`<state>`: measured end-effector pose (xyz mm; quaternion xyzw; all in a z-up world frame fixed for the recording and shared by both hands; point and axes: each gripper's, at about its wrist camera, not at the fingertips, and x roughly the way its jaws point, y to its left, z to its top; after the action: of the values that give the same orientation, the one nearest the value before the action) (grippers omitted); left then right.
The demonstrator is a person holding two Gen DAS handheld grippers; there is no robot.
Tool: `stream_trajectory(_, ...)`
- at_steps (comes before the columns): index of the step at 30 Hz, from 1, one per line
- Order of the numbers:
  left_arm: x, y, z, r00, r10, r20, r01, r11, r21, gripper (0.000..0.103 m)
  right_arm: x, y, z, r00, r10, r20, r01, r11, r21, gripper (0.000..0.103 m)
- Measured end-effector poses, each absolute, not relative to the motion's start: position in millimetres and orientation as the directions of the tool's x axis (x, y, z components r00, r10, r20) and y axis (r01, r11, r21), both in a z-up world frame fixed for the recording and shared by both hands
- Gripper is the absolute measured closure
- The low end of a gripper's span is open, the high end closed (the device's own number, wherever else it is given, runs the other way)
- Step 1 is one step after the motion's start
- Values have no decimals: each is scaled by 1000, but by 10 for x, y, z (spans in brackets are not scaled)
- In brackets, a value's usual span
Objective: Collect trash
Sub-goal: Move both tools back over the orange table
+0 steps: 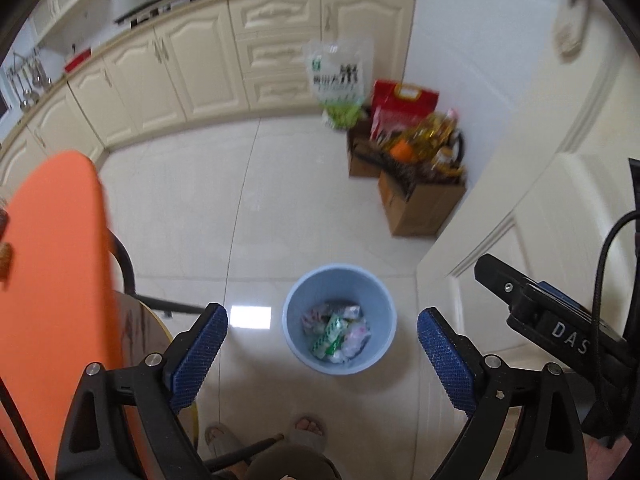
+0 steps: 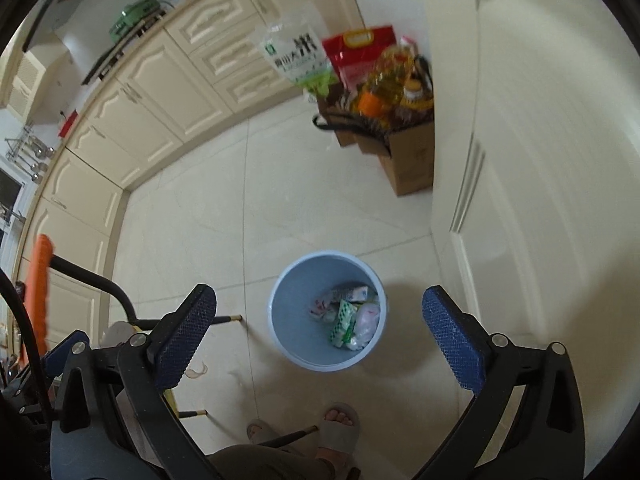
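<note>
A light blue bin (image 1: 296, 336) stands on the tiled floor below both grippers; it also shows in the right wrist view (image 2: 288, 320). Inside lie several wrappers (image 1: 336, 334), green-white and pink-white, seen too in the right wrist view (image 2: 350, 318). My left gripper (image 1: 322, 344) is open and empty, held high over the bin. My right gripper (image 2: 320, 328) is open and empty, also above the bin. The right gripper's black body (image 1: 560, 320) shows at the right of the left wrist view.
An orange tabletop (image 1: 52, 280) and a chair (image 1: 140, 320) are at the left. Cardboard boxes with oil bottles and rice bags (image 1: 404, 148) stand by the cream cabinets (image 1: 200, 64). A white door (image 2: 540, 200) is at the right. The person's slippered feet (image 2: 336, 428) are near the bin.
</note>
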<state>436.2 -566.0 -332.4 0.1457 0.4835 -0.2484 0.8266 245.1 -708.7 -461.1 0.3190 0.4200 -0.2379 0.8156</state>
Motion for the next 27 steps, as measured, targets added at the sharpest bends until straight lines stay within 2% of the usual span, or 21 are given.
stream_trajectory(8,3763,-4779,-2610,541,-379,-751,546,837,-30,8,2223,-6576,-3656,627,-202,-752,600,741,301,0)
stream_trajectory(11,3517,-4296,-2433,597,-389,-701,522,853,-29,4,2196,-6256,-3340,661,-211,-720,558,780,284,0)
stream_trajectory(21,2594,-2817,-2089,752,-342,-564,399,916,-24,2,2252,-4931,-2572,766,-176,-618,387,895,224,0)
stream_trajectory(27,2005,-2173,-2058,808,-281,-518,316,948,-21,1,2348,-4161,-2323,805,-120,-581,274,944,185,0)
